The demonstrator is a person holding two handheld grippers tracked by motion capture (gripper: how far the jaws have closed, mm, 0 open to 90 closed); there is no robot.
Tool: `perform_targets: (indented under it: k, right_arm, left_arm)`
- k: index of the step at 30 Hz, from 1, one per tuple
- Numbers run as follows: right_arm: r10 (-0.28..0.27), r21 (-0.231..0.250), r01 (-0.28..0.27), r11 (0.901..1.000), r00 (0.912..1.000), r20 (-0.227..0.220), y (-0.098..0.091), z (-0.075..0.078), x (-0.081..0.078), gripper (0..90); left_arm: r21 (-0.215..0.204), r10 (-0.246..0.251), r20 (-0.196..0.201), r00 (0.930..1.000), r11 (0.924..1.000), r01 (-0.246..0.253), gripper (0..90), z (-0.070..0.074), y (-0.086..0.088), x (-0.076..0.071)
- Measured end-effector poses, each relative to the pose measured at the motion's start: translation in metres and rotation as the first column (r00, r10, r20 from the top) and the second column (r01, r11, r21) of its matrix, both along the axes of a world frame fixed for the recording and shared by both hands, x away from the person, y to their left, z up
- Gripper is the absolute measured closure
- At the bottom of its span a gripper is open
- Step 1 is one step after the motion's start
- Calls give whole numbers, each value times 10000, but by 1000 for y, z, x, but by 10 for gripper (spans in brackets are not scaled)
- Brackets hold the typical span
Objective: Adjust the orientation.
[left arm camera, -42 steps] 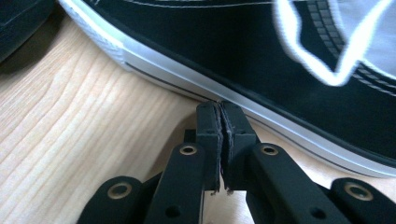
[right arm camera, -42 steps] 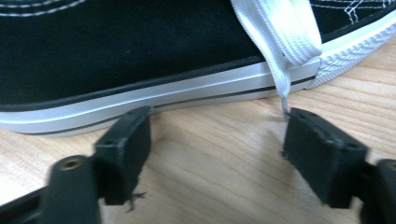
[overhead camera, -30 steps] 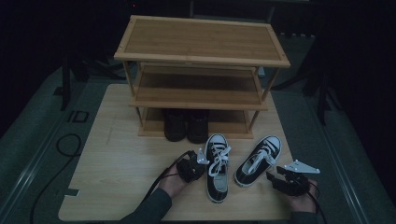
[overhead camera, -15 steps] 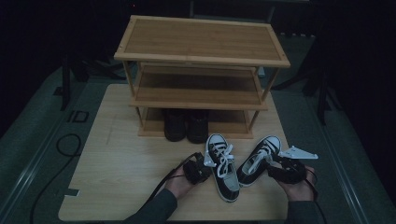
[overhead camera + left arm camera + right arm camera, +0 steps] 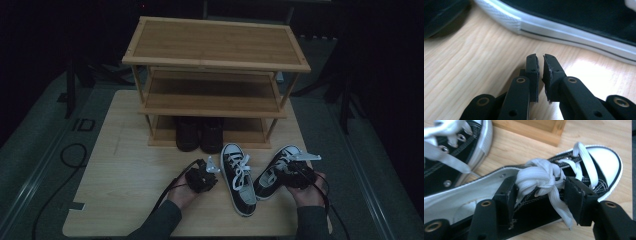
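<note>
On the pale wooden table, in front of a three-tier bamboo shoe rack, lay two black canvas sneakers with white laces and white rubber soles. A pair of dark boots stood side by side on the rack's lowest shelf; the middle and top shelves showed bare wood.

The left sneaker lay between the two hands, its toe pointing toward the rack. The left gripper rested just beside that shoe's sole; in the left gripper view its jaws had just been opening, a thin slit showed between the pads, and nothing sat in it.

The right sneaker lay at an angle near the rack's right leg. The right gripper straddled its laced upper, one jaw inside the opening against the white lining, the other outside by the eyelets, with the bunched lace knot between them. Whether the pads pressed on the shoe could not be told.
</note>
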State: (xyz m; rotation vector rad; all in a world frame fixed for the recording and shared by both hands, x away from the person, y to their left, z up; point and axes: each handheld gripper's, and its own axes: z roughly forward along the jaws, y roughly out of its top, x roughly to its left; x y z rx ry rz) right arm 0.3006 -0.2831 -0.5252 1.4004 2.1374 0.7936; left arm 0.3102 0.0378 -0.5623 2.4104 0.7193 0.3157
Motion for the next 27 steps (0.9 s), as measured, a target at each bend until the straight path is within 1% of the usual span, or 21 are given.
perform_targets:
  k: [3, 4, 5, 6, 9, 13, 15, 18, 19, 21, 23, 25, 27]
  right_arm:
    - [-165, -172, 163, 9997, 9998, -112, -1, -1, 0, 480]
    - [-165, -172, 163, 9997, 9998, -112, -1, -1, 0, 480]
    - [-197, -247, 194, 9995, 9997, -121, -1, 0, 0, 492]
    - [-263, -580, 256, 9980, 9996, -123, -3, 0, -1, 507]
    - [-412, -755, 402, 9963, 9991, -123, -9, 0, -3, 530]
    - [-526, -770, 504, 9958, 9982, -273, -22, 0, -7, 550]
    - [-524, -820, 490, 9954, 9978, -397, -26, -2, -8, 565]
    - [-511, -733, 469, 9962, 9971, -559, -31, -4, -6, 580]
    - [-492, -716, 445, 9964, 9966, -656, -31, -5, -5, 593]
    - [-448, -785, 383, 9962, 9956, -827, -28, -7, -3, 650]
    - [-367, -727, 296, 9969, 9944, -994, -25, -9, -1, 757]
    - [-383, -730, 313, 9968, 9946, -967, -22, -8, -1, 796]
    - [-407, -648, 353, 9973, 9956, -843, -21, -6, -2, 806]
  left_arm:
    - [-80, 242, 10, 9997, 9997, -242, 819, 2, 9, 2]
    - [-80, 242, 10, 9997, 9997, -242, 819, 2, 9, 2]
    - [-161, 473, 5, 9989, 9987, -473, 819, 2, 14, 4]
    - [-169, 524, 5, 9986, 9985, -524, 824, 2, 16, 4]
    - [-267, 714, 8, 9974, 9971, -713, 829, 2, 24, 5]
    - [-204, 852, -21, 9964, 9962, -852, 829, 2, 30, 7]
    - [-225, 920, -18, 9958, 9955, -920, 828, 1, 33, 8]
    - [-304, 1050, -36, 9945, 9940, -1051, 826, 0, 35, 8]
    - [-284, 1066, -52, 9943, 9939, -1067, 826, 0, 36, 8]
    - [-248, 1106, -35, 9939, 9936, -1106, 826, 0, 38, 9]
    - [-265, 1142, -63, 9934, 9931, -1143, 825, -1, 40, 8]
    - [-270, 1198, -65, 9928, 9924, -1199, 825, -1, 42, 8]
    - [-204, 1199, -58, 9928, 9926, -1200, 826, -1, 45, 8]
